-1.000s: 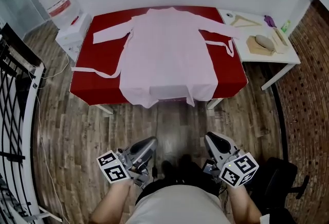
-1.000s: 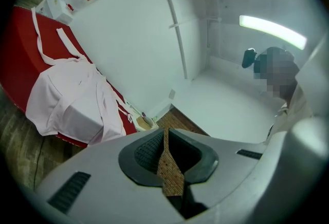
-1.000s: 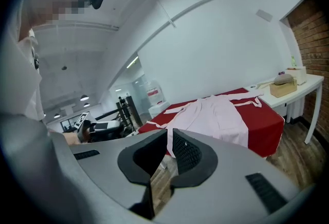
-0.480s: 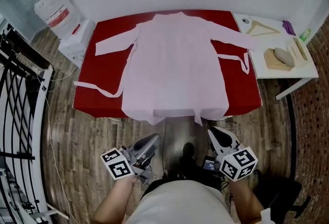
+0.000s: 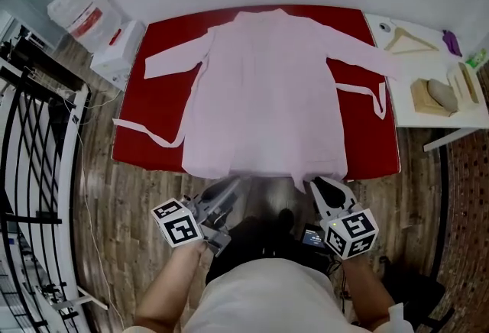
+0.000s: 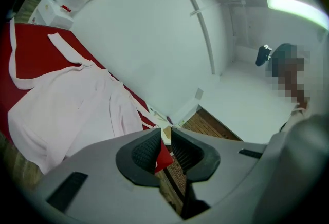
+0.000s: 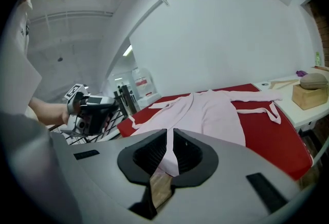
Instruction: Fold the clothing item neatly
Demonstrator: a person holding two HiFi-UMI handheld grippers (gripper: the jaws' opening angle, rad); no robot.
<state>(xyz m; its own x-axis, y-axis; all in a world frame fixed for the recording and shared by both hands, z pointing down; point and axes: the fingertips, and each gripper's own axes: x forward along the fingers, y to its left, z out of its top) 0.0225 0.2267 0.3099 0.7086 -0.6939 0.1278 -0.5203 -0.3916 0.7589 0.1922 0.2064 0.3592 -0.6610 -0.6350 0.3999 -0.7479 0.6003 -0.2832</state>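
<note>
1. Robe (image 5: 263,91) is lying spread flat on the red table (image 5: 164,106), with its collar at 12 o'clock and its hem reaching the 6 o'clock edge.
2. Left gripper (image 5: 229,192) is hovering near the hem at 7 o'clock. Its jaws have just been opening and are sitting slightly apart, nothing between them.
3. Right gripper (image 5: 321,188) is hovering at 5 o'clock, jaws closed and empty.

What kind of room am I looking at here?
Probably an indoor workroom set up for folding: a pink robe spread on a red table, a wooden hanger on a white side table.
</note>
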